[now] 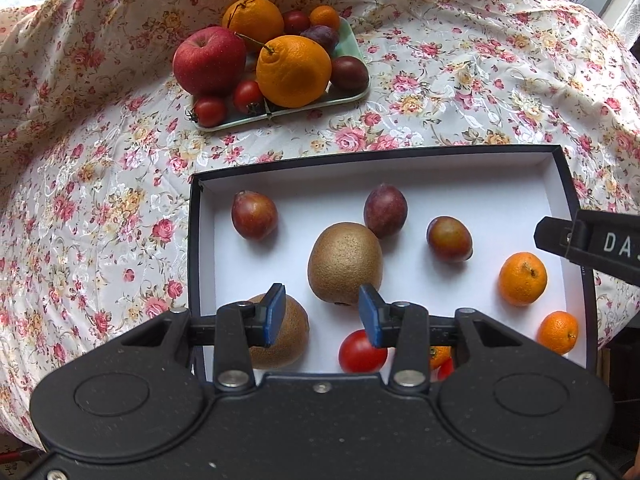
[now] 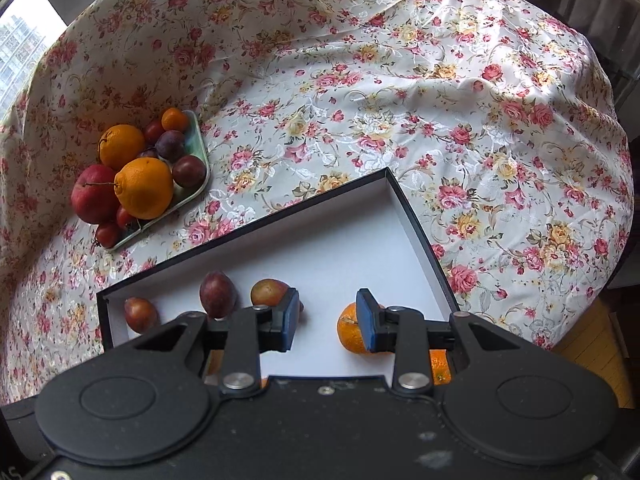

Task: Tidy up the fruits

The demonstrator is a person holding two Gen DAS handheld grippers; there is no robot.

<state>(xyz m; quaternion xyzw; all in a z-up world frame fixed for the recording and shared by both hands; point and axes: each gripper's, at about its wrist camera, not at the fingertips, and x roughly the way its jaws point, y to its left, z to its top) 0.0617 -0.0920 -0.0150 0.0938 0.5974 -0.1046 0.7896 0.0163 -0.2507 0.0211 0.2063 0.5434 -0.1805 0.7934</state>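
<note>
Presently, findings as follows.

Left gripper (image 1: 322, 314): hovers over the near part of the box, blue pads apart, nothing between them; a kiwi sits just beyond the gap.

Right gripper (image 2: 328, 320): jaws likewise spread and empty above the box's right end; a mandarin lies partly behind its right pad.

Box (image 1: 194, 240): black-walled, white-floored, on the floral tablecloth (image 1: 460, 92); contents lie apart from one another: three plums across the far part, a central kiwi (image 1: 345, 263), a second kiwi (image 1: 288, 336) at the near left partly hidden by the left pad, a cherry tomato (image 1: 360, 354) at the near edge, two mandarins at the right end.

Tray (image 1: 352, 98): pale green, well beyond the box; holds an apple (image 1: 208, 60), two large oranges (image 1: 294, 70), cherry tomatoes, plums and one small mandarin, packed touching.

Handling, judged: kiwis and plums look firm but bruise under hard squeeze; tomato (image 1: 210, 111) skins are smooth, likely slippery and easily split; apple and oranges are the heaviest and may be too broad for the jaws.

Grip advice: take round fruit across the widest middle, pads square to the skin, light closing force; avoid stems.

Risk: round fruit may roll on the smooth box floor when nudged.
</note>
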